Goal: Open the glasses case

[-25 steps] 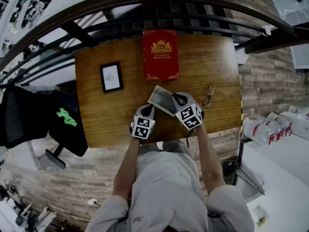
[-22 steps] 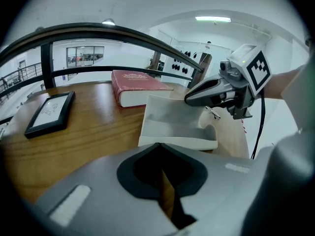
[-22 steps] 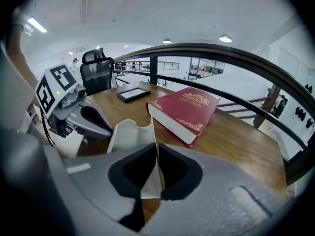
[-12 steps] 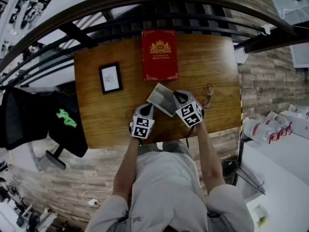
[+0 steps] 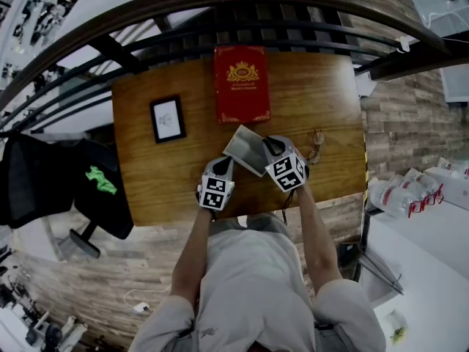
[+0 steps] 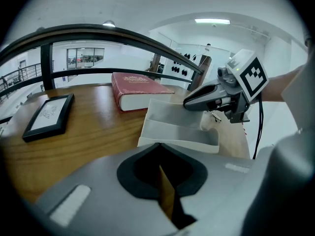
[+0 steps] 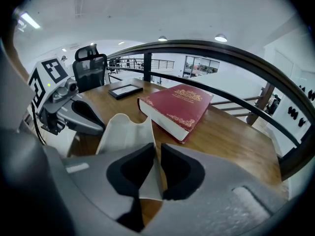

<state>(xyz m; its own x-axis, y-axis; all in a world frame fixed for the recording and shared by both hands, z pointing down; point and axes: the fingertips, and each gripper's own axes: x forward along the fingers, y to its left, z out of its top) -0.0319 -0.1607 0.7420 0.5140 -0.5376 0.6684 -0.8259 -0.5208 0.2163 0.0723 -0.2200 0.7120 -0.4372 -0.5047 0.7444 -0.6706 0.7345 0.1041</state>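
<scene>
- Wooden table (image 5: pixel 146 189) against a dark curved railing (image 5: pixel 220 6), with a bright hall beyond.
- At the far edge, middle: red book (image 5: pixel 242 83). Towards the left edge: framed picture (image 5: pixel 168 118). By the right edge: glasses (image 5: pixel 317 147).
- Towards the front edge, middle: pale glasses case (image 5: pixel 245 151), lying open, just short of the book.
- Left gripper (image 5: pixel 226 165): jaws together, nothing between them, tips at the case's near side.
- Right gripper (image 5: pixel 270 147): jaws narrowly parted, just been opening, thin side flap of the case between them.

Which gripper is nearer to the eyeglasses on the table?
Right. The right gripper, jaws just opening around the glasses case flap, is just left of the eyeglasses; the left gripper is farther left, beyond the case.
</scene>
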